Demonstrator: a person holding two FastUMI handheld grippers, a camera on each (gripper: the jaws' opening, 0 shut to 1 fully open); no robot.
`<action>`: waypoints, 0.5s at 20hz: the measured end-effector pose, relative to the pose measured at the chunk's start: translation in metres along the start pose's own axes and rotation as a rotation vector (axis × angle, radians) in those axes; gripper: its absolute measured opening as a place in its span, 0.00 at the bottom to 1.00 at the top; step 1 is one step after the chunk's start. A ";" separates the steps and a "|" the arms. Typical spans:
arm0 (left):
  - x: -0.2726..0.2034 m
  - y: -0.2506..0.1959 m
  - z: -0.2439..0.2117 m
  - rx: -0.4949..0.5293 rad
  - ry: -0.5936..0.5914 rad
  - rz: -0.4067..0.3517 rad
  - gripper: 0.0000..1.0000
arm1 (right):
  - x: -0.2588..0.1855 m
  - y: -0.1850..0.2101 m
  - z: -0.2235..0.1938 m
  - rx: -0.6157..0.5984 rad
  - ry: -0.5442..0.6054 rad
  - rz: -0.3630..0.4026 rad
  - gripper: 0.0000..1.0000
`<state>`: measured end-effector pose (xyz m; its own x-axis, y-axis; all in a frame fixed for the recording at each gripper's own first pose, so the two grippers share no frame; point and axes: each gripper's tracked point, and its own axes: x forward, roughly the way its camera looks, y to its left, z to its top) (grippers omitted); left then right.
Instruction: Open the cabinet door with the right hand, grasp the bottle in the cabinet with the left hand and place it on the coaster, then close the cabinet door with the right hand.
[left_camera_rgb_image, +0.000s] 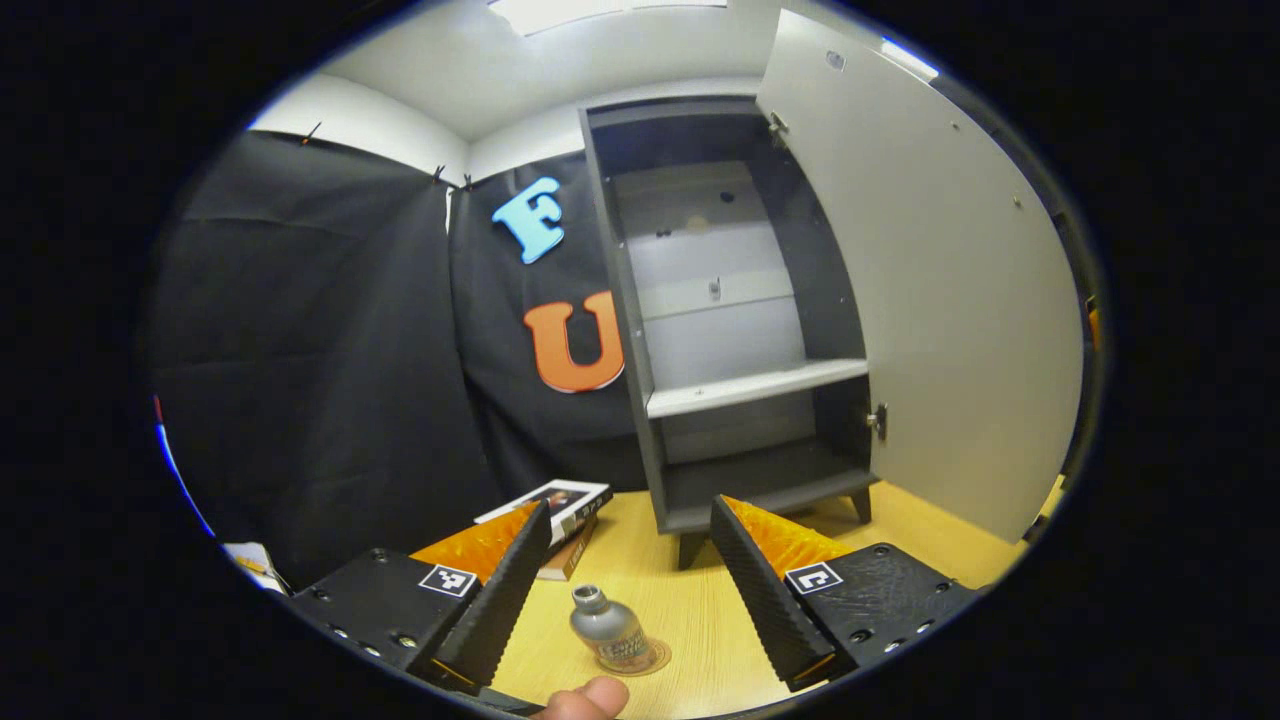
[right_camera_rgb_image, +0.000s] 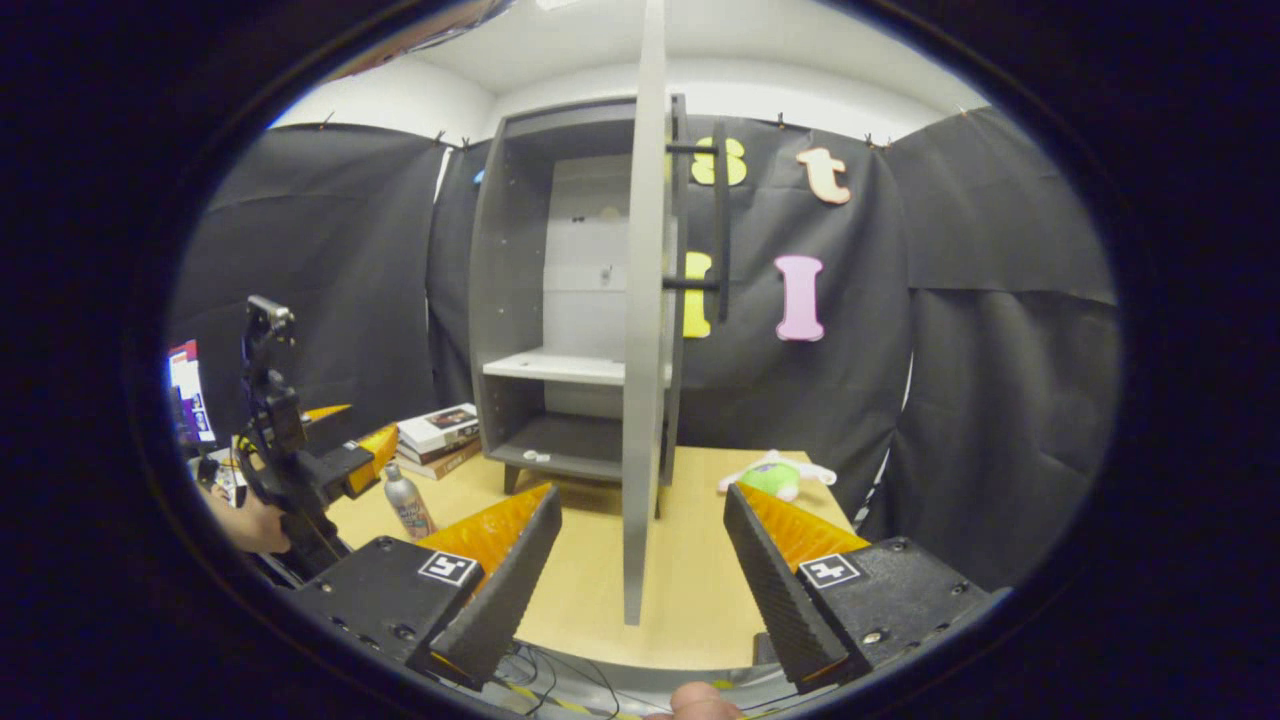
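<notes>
Risk remains that our spread right gripper (right_camera_rgb_image: 640, 560), straddling the cabinet door (right_camera_rgb_image: 642, 300), slams it while our spread left gripper (left_camera_rgb_image: 630, 580) topples the bottle (left_camera_rgb_image: 610, 632) on its coaster (left_camera_rgb_image: 655, 658).

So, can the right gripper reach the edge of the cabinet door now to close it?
Probably yes. The right gripper is open, and the door stands edge-on straight ahead between its fingers, with bare table below. The bottle stands off to the side, out of the way.
</notes>
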<state>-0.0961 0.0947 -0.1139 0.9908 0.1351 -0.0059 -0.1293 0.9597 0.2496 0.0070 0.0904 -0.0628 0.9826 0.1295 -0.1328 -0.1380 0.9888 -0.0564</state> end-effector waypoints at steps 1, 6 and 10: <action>-0.001 -0.004 0.025 0.002 0.004 -0.008 0.96 | -0.005 -0.006 0.017 -0.001 -0.031 -0.004 1.00; -0.008 -0.009 0.115 -0.063 -0.022 -0.112 0.96 | -0.011 -0.049 0.102 0.038 -0.186 -0.148 1.00; 0.002 -0.013 0.138 -0.191 -0.017 -0.240 0.96 | 0.007 -0.042 0.119 0.055 -0.134 -0.172 1.00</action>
<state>-0.0872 0.0485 0.0160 0.9942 -0.1042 -0.0259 0.1055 0.9928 0.0560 0.0342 0.0583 0.0566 0.9993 -0.0358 0.0072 0.0359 0.9993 -0.0128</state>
